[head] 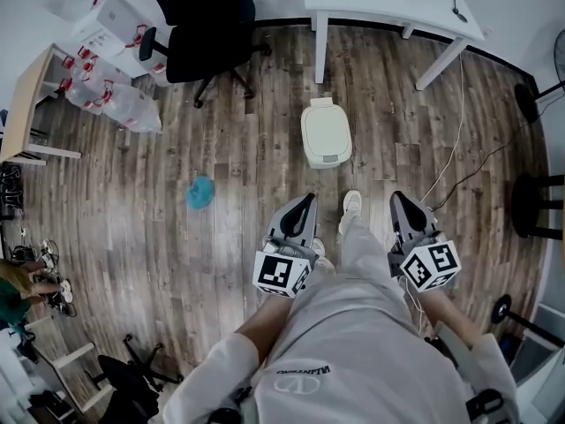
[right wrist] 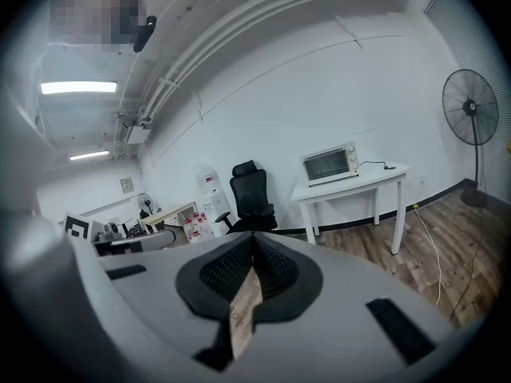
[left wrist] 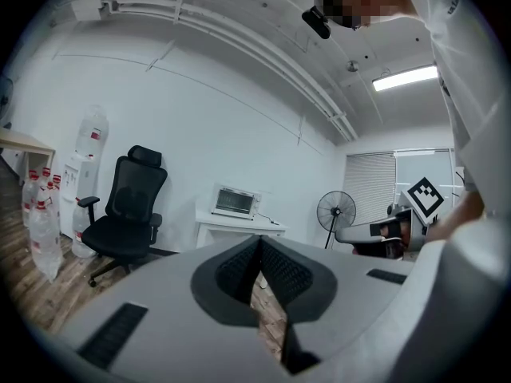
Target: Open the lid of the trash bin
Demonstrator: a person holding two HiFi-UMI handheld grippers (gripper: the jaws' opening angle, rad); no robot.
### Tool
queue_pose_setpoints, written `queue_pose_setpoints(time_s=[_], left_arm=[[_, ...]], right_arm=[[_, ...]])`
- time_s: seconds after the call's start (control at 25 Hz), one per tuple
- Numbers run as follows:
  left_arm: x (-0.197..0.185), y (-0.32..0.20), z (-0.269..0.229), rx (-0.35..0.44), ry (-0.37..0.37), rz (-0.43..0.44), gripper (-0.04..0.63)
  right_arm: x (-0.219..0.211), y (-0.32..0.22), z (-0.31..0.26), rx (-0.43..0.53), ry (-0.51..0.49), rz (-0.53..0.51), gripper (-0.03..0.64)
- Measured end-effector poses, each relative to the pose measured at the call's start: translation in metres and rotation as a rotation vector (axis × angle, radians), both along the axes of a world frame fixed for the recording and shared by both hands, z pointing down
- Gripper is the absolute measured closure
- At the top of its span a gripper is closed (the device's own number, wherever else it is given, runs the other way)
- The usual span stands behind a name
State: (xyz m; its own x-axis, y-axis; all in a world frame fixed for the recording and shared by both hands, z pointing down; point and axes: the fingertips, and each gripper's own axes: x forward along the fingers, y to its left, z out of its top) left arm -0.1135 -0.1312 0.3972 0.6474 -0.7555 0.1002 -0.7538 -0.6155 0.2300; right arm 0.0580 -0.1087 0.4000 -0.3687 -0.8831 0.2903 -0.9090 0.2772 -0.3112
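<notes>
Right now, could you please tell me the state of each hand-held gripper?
Left hand-held gripper: closed, holding nothing.
Right hand-held gripper: closed, holding nothing.

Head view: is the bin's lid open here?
No, the lid lies flat and shut on top of the bin.

White top (head: 353, 369) with black chest print (head: 303, 371), pale trousers (head: 364, 246), white shoe (head: 350, 208), grey left gripper (head: 305, 201) and right gripper (head: 399, 200), black-white marker cubes (head: 282, 273)
</notes>
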Motion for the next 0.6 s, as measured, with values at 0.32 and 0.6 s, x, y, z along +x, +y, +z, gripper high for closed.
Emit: queue_pose_setpoints(time_s=[0.32,0.6], left_arm=[[0.041,-0.052,0.019,-0.003,-0.036,0.005,0.597],[0.091,-0.125,0.048,-0.06,-0.096,-0.033,0.597]], right_arm=[[0.019,-0.058,0.02,-0.015,-0.025,-0.056,0.6],[0.036,-0.137,0.046,-0.082,-0.03,-0.185,0.6]])
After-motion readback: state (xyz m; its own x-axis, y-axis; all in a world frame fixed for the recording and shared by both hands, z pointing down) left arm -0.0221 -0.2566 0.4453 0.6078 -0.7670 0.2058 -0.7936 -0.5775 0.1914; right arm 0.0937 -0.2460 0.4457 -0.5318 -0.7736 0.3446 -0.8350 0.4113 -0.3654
